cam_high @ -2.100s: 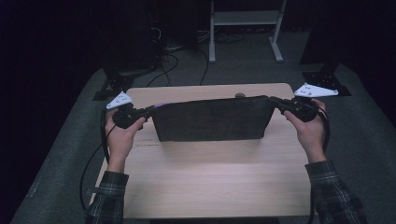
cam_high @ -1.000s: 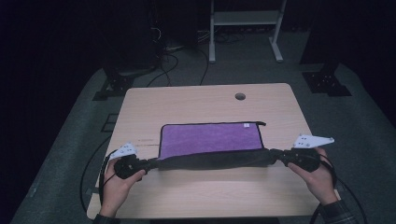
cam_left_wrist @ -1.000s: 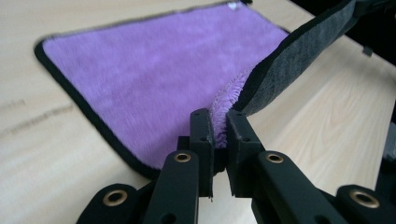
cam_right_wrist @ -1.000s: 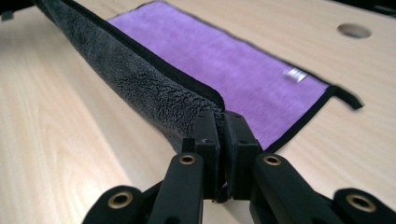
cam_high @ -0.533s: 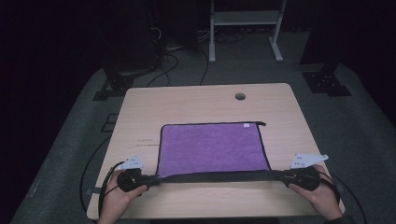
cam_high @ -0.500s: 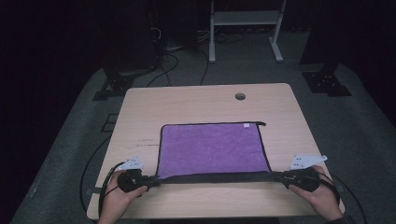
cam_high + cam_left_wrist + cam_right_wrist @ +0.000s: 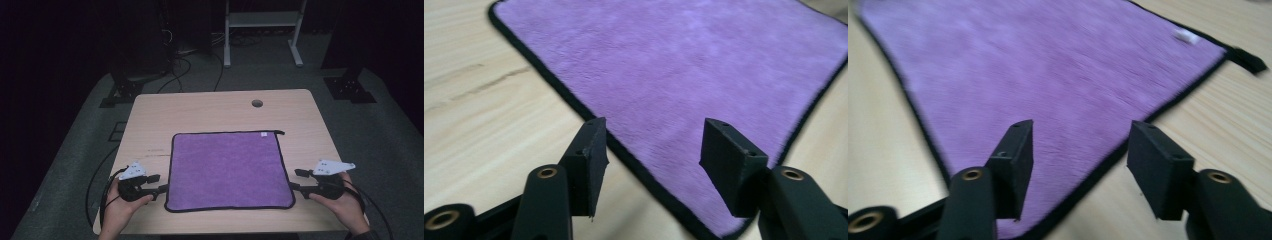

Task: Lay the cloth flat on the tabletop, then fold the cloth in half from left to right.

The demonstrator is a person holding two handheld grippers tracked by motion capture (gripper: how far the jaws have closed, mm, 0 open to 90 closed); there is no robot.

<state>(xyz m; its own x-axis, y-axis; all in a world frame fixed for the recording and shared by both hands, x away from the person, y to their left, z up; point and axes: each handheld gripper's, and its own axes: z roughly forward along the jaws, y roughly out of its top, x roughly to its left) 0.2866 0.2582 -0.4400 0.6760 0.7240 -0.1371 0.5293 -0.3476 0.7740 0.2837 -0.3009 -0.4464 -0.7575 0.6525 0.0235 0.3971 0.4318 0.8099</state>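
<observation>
Now flat: purple cloth [image 7: 226,170], apparently released.

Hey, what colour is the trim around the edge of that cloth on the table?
Black, around the purple cloth; the left gripper view shows it best.

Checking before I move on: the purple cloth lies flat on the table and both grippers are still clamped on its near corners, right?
Not quite. The purple cloth does lie flat on the table, but the left gripper and right gripper have just been opening; both gripper views show the jaws apart, off the corners.
</observation>
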